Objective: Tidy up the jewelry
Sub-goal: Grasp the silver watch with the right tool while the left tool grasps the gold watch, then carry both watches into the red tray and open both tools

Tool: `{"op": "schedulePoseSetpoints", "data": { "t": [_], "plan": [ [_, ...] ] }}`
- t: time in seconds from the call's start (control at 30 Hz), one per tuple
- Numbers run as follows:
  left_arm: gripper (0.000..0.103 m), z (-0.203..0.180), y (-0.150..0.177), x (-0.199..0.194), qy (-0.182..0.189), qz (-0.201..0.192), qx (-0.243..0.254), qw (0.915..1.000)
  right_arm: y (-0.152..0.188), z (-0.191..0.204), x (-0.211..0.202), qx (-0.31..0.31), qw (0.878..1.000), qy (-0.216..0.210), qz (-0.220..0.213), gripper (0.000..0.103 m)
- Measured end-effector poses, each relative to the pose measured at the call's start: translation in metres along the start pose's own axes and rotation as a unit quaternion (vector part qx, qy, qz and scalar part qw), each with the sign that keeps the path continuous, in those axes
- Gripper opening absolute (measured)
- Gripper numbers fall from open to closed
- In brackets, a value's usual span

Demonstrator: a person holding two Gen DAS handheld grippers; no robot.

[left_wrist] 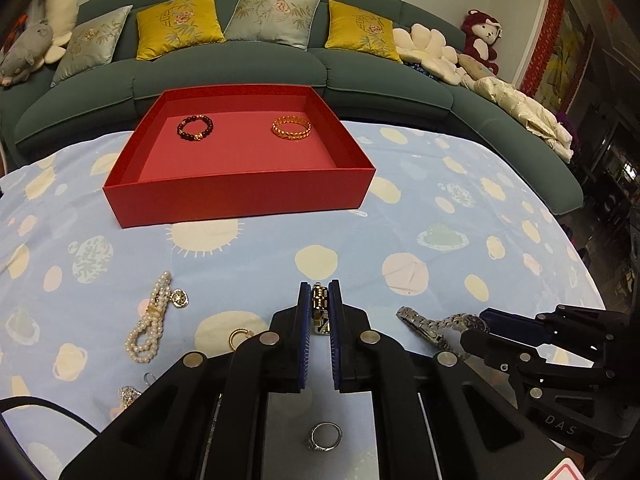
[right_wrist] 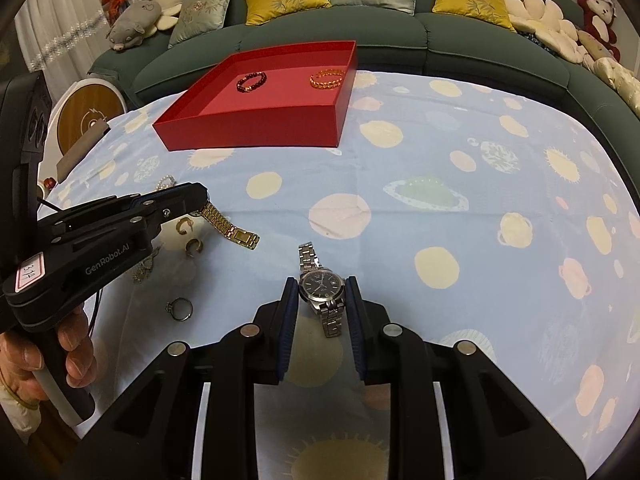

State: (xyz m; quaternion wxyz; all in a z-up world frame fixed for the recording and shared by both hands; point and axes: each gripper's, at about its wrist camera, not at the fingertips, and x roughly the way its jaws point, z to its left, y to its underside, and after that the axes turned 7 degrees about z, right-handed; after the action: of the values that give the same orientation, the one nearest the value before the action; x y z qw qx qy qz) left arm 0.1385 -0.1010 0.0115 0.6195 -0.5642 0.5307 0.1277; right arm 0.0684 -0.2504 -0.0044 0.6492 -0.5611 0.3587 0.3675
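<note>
My left tool (left_wrist: 320,312) was clamped on the gold watch (left_wrist: 319,309); my right tool (right_wrist: 322,300) straddled the silver watch (right_wrist: 322,285), whether gripping I could not tell. Both sat near the table's near edge, the red box (left_wrist: 240,196) toward the far edge.

Both wrist views sit low over the table (left_wrist: 440,208), facing the sofa (right_wrist: 480,36). They share the red box (left_wrist: 240,196), each glimpsing the other gripper.

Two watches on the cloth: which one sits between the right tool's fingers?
The silver watch with the dark dial; the right tool straddles its case. The gold watch is clamped by the left tool.
</note>
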Motion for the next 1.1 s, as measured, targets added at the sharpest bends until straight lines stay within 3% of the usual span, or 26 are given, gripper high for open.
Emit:
{"op": "schedulePoseSetpoints", "data": {
  "t": [0.43,0.6,0.73,0.9,1.1],
  "plan": [
    [0.006,0.007,-0.027,-0.052,0.013,-0.053,-0.017,0.9984,-0.029,0.012,-0.038,0.000,0.998,-0.019,-0.059,0.023],
    [0.006,0.026,-0.057,-0.080,0.005,-0.080,-0.025,0.9965,-0.066,0.022,-0.064,-0.010,0.994,-0.027,-0.103,0.023],
    [0.006,0.044,-0.098,-0.091,-0.025,-0.105,-0.017,0.9940,-0.115,0.028,-0.081,-0.014,0.989,-0.037,-0.142,0.023],
    [0.006,0.069,-0.140,-0.078,-0.038,-0.116,-0.029,0.9921,-0.178,0.038,-0.071,-0.024,0.985,-0.045,-0.167,0.023],
    [0.006,0.095,-0.162,-0.026,-0.071,-0.090,-0.037,0.9928,-0.221,0.041,-0.008,-0.016,0.989,-0.053,-0.139,0.023]
  ]
}}
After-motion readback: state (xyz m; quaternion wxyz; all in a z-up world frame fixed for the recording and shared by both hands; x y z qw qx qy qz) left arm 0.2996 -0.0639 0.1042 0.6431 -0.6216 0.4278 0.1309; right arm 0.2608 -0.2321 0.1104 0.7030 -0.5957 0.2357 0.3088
